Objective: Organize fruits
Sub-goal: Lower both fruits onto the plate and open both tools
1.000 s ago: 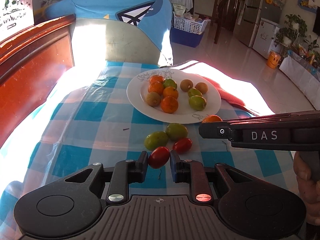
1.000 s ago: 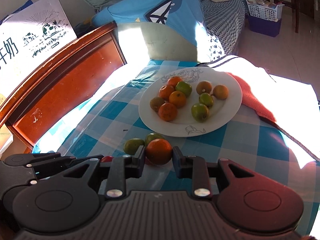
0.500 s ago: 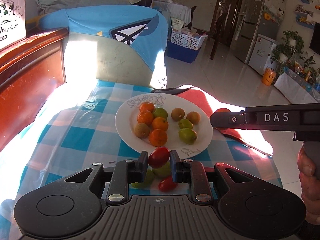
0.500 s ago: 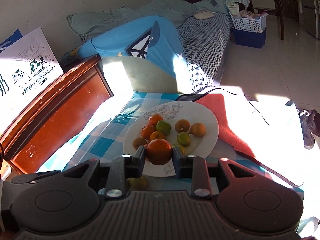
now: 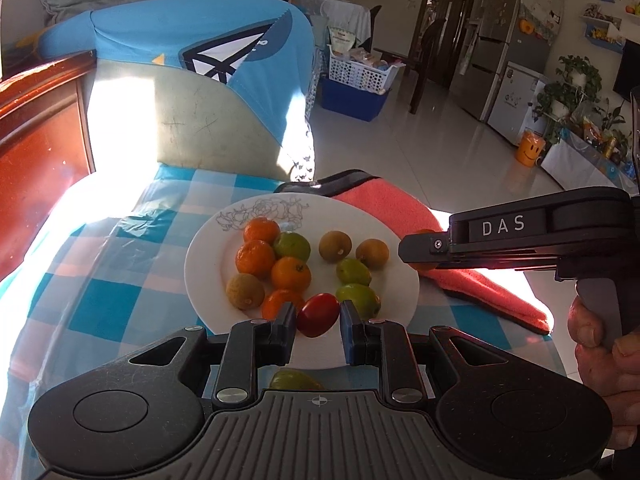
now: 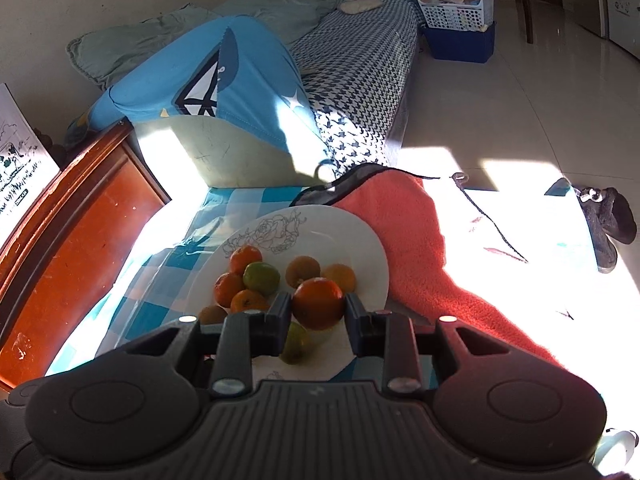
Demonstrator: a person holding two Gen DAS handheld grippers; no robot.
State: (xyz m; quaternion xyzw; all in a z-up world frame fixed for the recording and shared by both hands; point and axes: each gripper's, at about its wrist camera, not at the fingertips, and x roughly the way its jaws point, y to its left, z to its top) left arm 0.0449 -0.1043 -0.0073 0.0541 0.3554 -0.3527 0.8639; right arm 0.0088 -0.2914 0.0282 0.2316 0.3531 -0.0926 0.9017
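Round white plate [image 5: 208, 240] mid-frame, holding smooth oranges and green fruits. Left tool [image 5: 318, 322] pinching glossy red tomato [image 5: 318, 315] over plate's near rim; right tool [image 6: 317, 312] pinching dimpled orange [image 6: 318, 302] above plate.

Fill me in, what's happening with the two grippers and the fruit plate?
A person is loading fruit onto the round white plate on the blue checked tablecloth. The left gripper holds a small red oval tomato over the plate's near rim. The right gripper holds a round orange citrus fruit above the plate. Neither is released yet. Several orange, green and brownish fruits already sit on the plate, and at least one green fruit lies on the cloth.
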